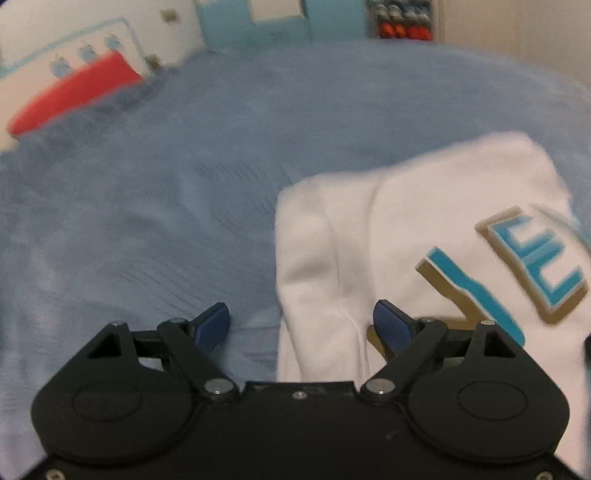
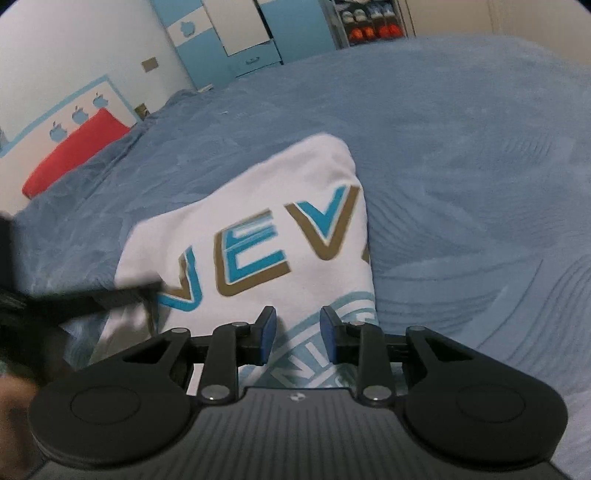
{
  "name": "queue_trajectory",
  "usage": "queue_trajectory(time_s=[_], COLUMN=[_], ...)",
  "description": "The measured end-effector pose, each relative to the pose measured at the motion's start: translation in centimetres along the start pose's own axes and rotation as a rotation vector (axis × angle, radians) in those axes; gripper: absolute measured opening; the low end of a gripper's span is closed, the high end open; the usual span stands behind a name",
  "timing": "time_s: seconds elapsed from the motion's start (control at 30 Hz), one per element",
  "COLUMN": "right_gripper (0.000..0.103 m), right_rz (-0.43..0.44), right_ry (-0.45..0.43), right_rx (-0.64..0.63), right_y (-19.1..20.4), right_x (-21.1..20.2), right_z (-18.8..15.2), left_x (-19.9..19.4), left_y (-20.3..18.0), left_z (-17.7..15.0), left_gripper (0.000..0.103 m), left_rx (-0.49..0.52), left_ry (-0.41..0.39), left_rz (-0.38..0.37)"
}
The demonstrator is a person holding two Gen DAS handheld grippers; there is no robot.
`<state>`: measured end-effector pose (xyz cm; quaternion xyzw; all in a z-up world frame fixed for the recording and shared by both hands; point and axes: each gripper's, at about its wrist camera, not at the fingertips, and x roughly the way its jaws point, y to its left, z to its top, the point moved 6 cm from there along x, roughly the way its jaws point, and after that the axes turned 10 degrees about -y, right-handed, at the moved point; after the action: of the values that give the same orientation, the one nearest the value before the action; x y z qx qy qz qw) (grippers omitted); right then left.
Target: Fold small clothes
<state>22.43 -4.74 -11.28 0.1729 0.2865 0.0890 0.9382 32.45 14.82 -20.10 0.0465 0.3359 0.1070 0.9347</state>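
A folded white T-shirt (image 2: 258, 206) with blue and gold letters lies on the blue bedspread (image 2: 461, 166). In the left wrist view the shirt (image 1: 406, 229) fills the right half. My left gripper (image 1: 301, 325) is open wide, its jaws straddling the shirt's left folded edge, with nothing held. My right gripper (image 2: 298, 334) is open and empty, hovering over the shirt's near part above a pale blue round print. The left gripper shows as a dark blurred shape (image 2: 92, 299) at the left of the right wrist view.
A red pillow (image 1: 74, 92) lies at the far left by a white headboard with blue apple shapes. Blue and white cabinets (image 2: 240, 40) and a shoe rack (image 2: 373, 26) stand beyond the bed. The bedspread (image 1: 147, 221) spreads to the left.
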Motion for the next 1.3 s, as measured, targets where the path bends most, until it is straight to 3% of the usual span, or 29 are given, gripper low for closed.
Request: queue_trajectory(time_s=[0.13, 0.23, 0.3, 0.4, 0.53, 0.6, 0.73, 0.8, 0.87, 0.97, 1.1, 1.3], right_gripper=[0.035, 0.036, 0.036, 0.036, 0.037, 0.038, 0.052, 0.062, 0.085, 0.087, 0.087, 0.087], right_rz=[0.007, 0.003, 0.003, -0.008, -0.014, -0.011, 0.057, 0.076, 0.062, 0.076, 0.104, 0.117], right_ry=[-0.037, -0.061, -0.062, -0.043, -0.058, -0.066, -0.035, -0.02, -0.036, -0.046, 0.023, 0.126], right_rx=[-0.051, -0.083, -0.088, -0.087, -0.107, -0.137, -0.153, -0.127, -0.1, -0.069, -0.011, 0.04], right_y=[0.6, 1.1, 1.3, 0.9, 0.5, 0.7, 1.0, 0.8, 0.1, -1.2, -2.8, -4.6], right_x=[-0.7, 0.1, 1.3, 3.7, 5.0, 4.5, 3.0, 1.8, 0.2, -2.0, -3.2, -2.2], right_z=[0.8, 2.4, 3.4, 3.5, 2.2, 2.0, 3.1, 4.0, 4.9, 5.5, 4.2, -0.7], left_x=[-0.8, -2.0, -0.9, 5.2, 7.3, 6.8, 2.8, -0.2, -2.5, -5.2, -6.3, -4.1], left_y=[0.2, 0.9, 1.3, 1.2, 2.0, 2.4, 4.6, 5.2, 5.9, 6.7, 6.1, 4.1], left_z=[2.1, 5.0, 5.9, 4.7, 4.1, 4.7, 5.7, 6.1, 5.6, 4.5, 1.8, -2.2], left_gripper=[0.086, 0.087, 0.087, 0.09, 0.094, 0.094, 0.09, 0.09, 0.09, 0.09, 0.09, 0.093], left_rx=[0.01, -0.031, -0.043, -0.006, -0.111, -0.097, -0.098, -0.128, -0.161, -0.217, -0.231, -0.252], left_ry=[-0.018, -0.129, -0.143, -0.013, -0.019, -0.007, -0.02, -0.033, -0.028, 0.016, 0.114, 0.228], left_rz=[0.022, 0.025, 0.03, 0.049, -0.016, -0.017, -0.008, -0.045, -0.094, -0.155, -0.177, -0.215])
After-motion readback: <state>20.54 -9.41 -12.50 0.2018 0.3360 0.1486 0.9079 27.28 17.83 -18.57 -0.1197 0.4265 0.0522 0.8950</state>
